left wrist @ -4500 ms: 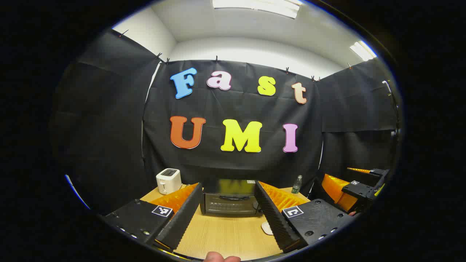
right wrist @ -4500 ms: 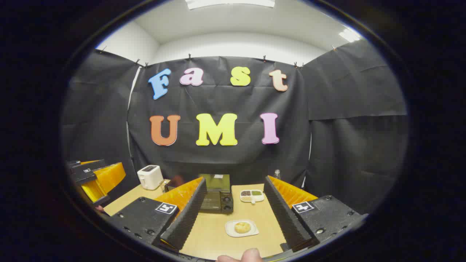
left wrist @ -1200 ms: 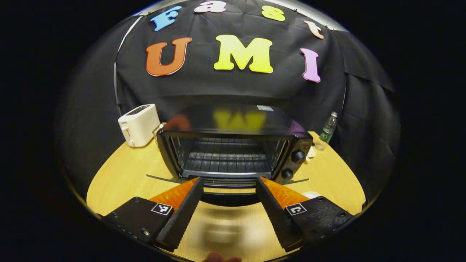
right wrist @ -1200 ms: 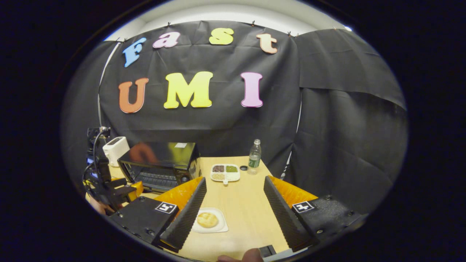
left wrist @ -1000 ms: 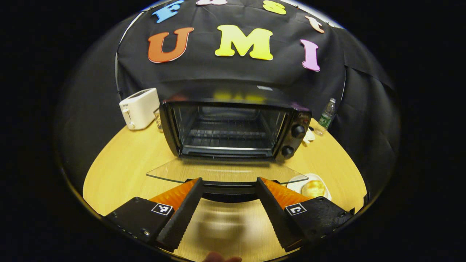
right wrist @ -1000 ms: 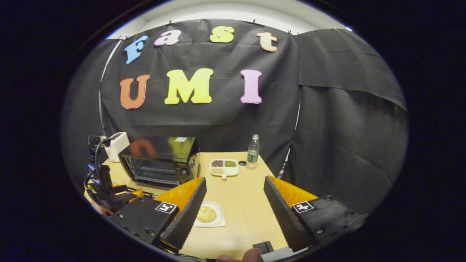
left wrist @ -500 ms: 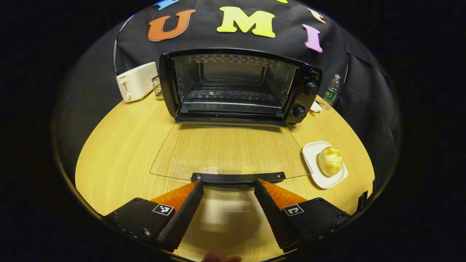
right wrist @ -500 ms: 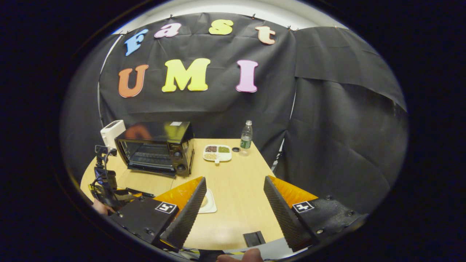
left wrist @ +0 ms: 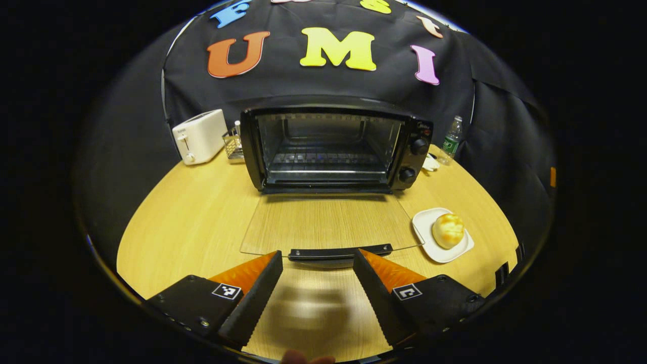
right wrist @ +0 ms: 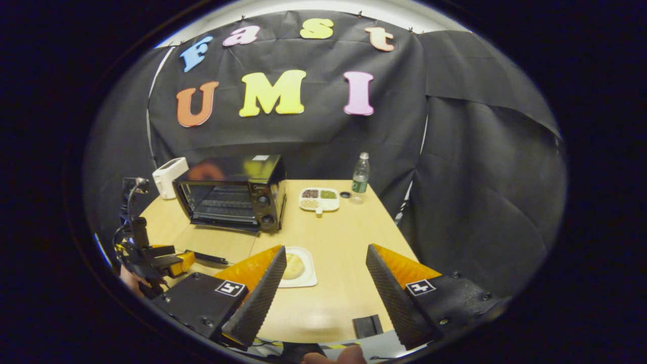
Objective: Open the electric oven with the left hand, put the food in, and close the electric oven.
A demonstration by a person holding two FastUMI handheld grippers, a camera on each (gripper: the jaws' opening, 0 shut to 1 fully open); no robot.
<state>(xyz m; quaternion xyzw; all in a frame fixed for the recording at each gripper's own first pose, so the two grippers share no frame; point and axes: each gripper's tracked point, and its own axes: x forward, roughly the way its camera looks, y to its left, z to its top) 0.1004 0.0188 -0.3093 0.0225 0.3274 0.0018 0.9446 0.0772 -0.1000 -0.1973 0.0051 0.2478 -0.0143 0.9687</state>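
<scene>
Glass, the oven door (left wrist: pixel 328 225) lies flat on the wooden table (left wrist: pixel 187 222), its handle (left wrist: pixel 339 251) just ahead of the left gripper (left wrist: pixel 316 283), whose jaws are spread and empty. The oven (left wrist: pixel 333 146) stands open, ready for the bun (left wrist: pixel 448 230) on its white plate (left wrist: pixel 427 237) beside the door. The right gripper (right wrist: pixel 323 288) hovers, jaws wide and empty, near that plate. Black cloth walls the booth.
</scene>
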